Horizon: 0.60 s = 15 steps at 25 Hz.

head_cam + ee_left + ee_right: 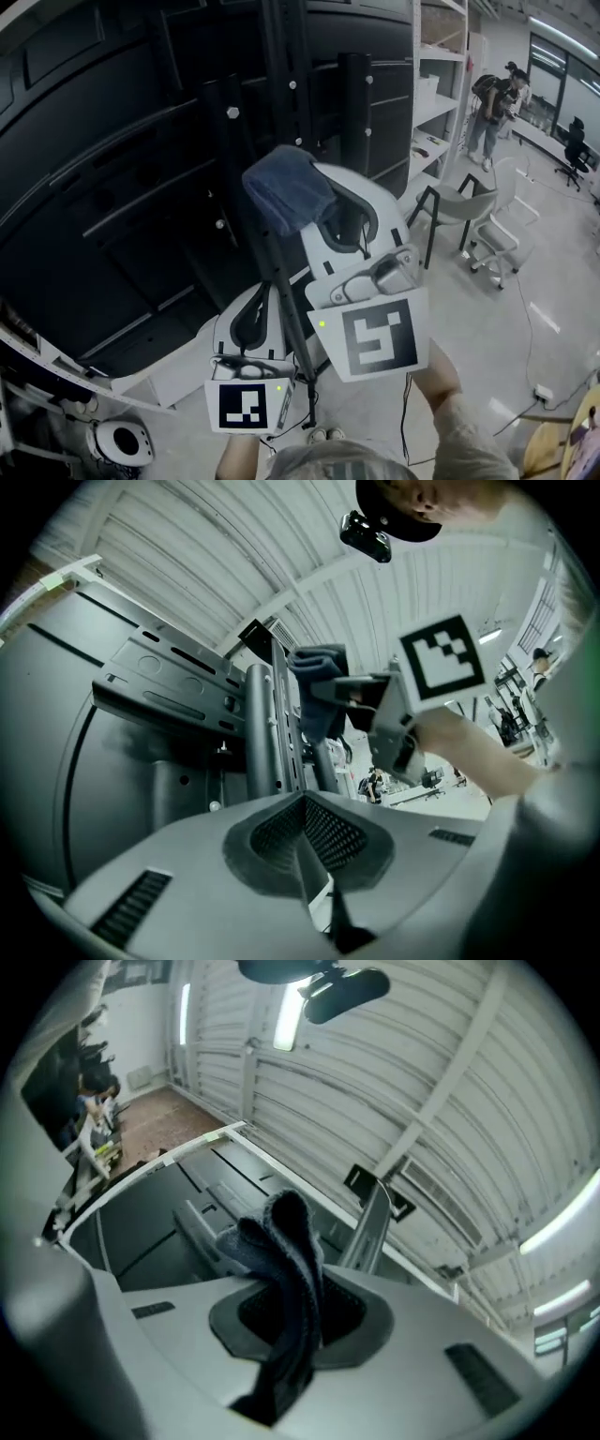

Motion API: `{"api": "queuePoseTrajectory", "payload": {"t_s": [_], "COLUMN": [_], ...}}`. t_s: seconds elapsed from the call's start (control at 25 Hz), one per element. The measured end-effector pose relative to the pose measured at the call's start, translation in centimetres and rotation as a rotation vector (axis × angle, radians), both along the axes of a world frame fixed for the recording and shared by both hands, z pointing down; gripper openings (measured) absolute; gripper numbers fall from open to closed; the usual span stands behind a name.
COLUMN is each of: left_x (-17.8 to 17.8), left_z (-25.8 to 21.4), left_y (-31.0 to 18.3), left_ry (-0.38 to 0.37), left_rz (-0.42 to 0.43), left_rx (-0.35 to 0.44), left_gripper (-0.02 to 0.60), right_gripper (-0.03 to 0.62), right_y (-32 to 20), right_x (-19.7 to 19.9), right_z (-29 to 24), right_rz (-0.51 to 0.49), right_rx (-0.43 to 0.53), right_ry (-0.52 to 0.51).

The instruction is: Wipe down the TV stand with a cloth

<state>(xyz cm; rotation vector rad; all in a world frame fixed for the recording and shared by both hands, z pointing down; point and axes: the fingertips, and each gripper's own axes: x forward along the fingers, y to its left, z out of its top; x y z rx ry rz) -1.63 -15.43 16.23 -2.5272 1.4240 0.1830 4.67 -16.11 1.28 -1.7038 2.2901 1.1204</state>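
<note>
While the right gripper [317, 202] pinches the blue cloth [286, 187], bunched at its jaw tips beside the black TV stand [354, 112] post, the left gripper [251, 317] sits lower, jaws pressed together, empty.

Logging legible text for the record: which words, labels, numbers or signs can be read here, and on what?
No text can be read.
Large black-and-white square marker: a pattern, no words.
Smaller square marker: likewise.
Black metal TV stand and blue cloth: no print visible.
</note>
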Motion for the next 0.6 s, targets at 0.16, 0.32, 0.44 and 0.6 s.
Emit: {"api": "queuePoseTrajectory", "payload": {"t_s": [0.16,0.32,0.44,0.6], "left_x": [-1.4,-2.2,-2.5,-2.7], "left_z": [0.3,0.3,0.1,0.4], "left_y": [0.2,0.4,0.5,0.5], "left_ry": [0.012,0.017,0.025,0.028], "left_rz": [-0.019,-0.03,-0.027,-0.023], "left_rx": [-0.011,-0.009,-0.006,-0.012], "left_gripper": [0.015,0.015,0.015,0.014], "right_gripper": [0.057,0.057,0.057,0.057], "right_y": [0.0,-1.1,-2.3,-3.9], "right_x": [-2.7,-4.4,-5.5,-6.3], "right_z": [-5.9,-8.8,-9.4,-8.6], "right_rz": [0.088,0.19,0.243,0.275], "right_rx": [0.187,0.286,0.305,0.288], "right_ry": [0.187,0.306,0.369,0.435]}}
